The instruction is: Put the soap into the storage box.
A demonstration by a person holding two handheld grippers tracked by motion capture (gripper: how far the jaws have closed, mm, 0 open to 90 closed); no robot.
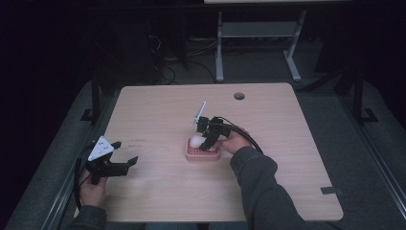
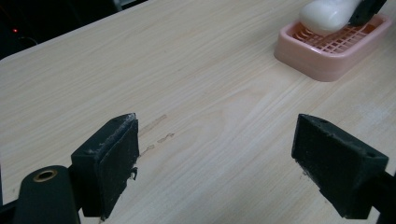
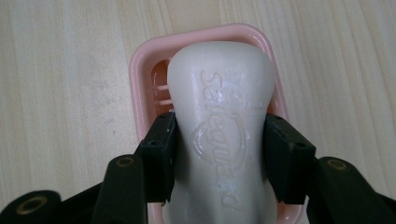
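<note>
A white bar of soap (image 3: 219, 135) with embossed lettering is clamped at its narrow waist between the black pads of my right gripper (image 3: 219, 156). It hangs just over a pink soap dish (image 3: 140, 93) with a slatted floor. From above, the right gripper (image 1: 209, 139) points down at the pink dish (image 1: 194, 155) in the middle of the table, with the soap (image 1: 196, 142) at the dish's left part. My left gripper (image 1: 127, 163) rests near the table's left edge, jaws wide apart with nothing between them. Its own view shows the dish (image 2: 327, 56) and soap (image 2: 327, 14) far off at upper right.
The light wooden table (image 1: 268, 158) has a round cable hole (image 1: 239, 96) near its back edge. A dark tab (image 1: 332, 190) sits at the front right edge. Desk legs and cables stand on the dark floor beyond the table.
</note>
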